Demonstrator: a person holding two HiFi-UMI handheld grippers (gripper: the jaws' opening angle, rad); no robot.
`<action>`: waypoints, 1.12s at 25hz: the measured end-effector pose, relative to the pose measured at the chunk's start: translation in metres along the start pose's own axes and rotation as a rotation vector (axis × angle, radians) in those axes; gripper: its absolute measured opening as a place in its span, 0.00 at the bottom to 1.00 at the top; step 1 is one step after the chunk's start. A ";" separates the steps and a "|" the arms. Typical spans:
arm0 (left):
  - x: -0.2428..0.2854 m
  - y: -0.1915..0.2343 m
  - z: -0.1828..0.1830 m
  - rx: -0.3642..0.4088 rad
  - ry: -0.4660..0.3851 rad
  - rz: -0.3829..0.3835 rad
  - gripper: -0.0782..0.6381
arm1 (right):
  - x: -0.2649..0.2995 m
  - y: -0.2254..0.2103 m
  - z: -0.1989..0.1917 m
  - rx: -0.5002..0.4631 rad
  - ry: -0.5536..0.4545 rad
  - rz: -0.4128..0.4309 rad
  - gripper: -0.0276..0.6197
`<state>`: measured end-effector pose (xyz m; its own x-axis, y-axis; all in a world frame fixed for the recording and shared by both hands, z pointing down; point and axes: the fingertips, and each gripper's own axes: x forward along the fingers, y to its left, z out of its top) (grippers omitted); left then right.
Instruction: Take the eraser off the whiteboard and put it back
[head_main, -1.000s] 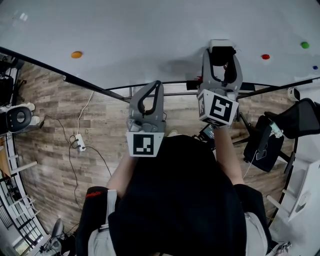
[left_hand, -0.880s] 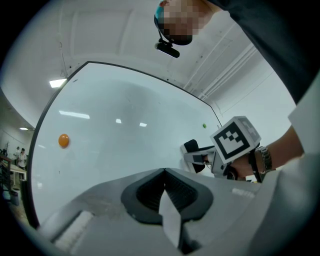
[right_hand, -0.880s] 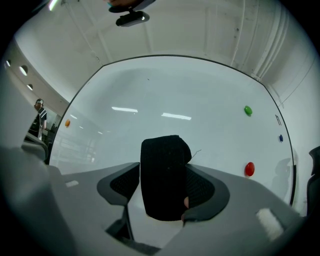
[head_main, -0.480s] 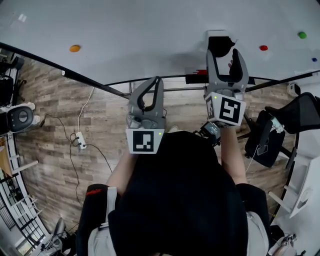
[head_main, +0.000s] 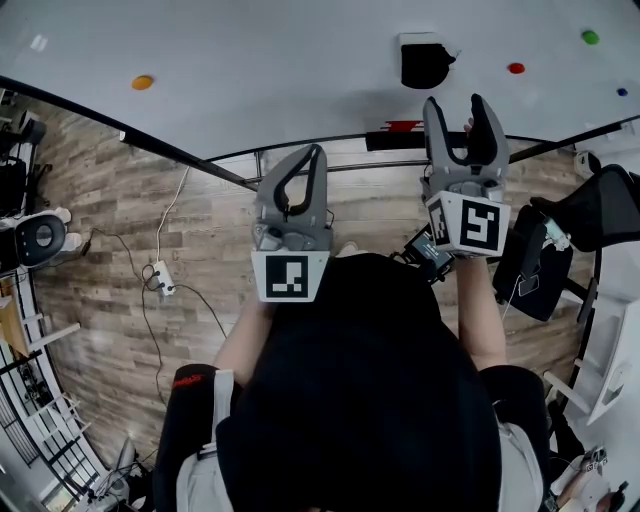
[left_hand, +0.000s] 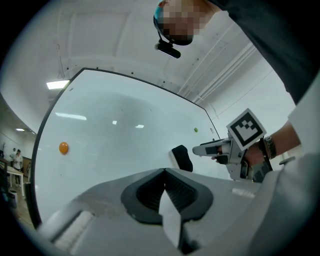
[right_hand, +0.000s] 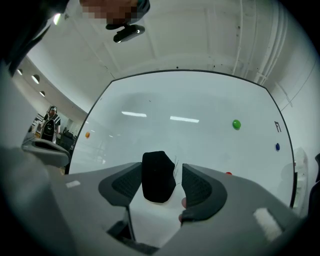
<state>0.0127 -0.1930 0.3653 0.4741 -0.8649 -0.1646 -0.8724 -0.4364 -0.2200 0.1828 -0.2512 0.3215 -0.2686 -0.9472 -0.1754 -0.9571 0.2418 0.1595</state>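
eraser: the black eraser (head_main: 425, 62) is stuck flat on the whiteboard (head_main: 280, 60), at 12 o'clock from my right gripper (head_main: 457, 104) and apart from it.
right claw: jaws apart and just been closing a little. Nothing is gripped. In the right gripper view the eraser (right_hand: 159, 176) lines up in the gap, but neither pad touches it.
why right is there: it points straight at the eraser with the tips spread wider than it, so I read this as lined up for a grab or just clear of one. I can't tell which.
left claw: left gripper (head_main: 318, 151) has its jaws together and empty.
why left is there: it is parked short of the board at 9 o'clock from the right one, out of the way. I judge this a one-hand job.
task stage: the eraser is on the board, not in hand.
surface: glossy white board, nearly blank. There's an orange magnet (head_main: 143, 82) at 10 o'clock from the left gripper, and a red magnet (head_main: 515, 68) and green magnet (head_main: 590, 37) at 2 o'clock from the right gripper.
room: wood-plank floor (head_main: 110, 220) with a power strip (head_main: 160, 285) and cable at 9 o'clock. A black chair (head_main: 600, 225) is at 3 o'clock.
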 end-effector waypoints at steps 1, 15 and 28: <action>-0.002 -0.001 0.002 -0.007 -0.009 0.003 0.11 | -0.005 0.001 0.003 0.011 -0.003 0.007 0.40; -0.019 -0.027 0.007 -0.003 -0.013 -0.023 0.11 | -0.062 0.049 0.021 0.094 -0.043 0.138 0.24; -0.033 -0.030 0.002 -0.018 0.004 0.004 0.11 | -0.089 0.102 -0.008 0.192 0.026 0.279 0.12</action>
<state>0.0232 -0.1514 0.3753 0.4705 -0.8675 -0.1616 -0.8761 -0.4376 -0.2023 0.1104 -0.1436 0.3613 -0.5229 -0.8430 -0.1258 -0.8505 0.5258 0.0117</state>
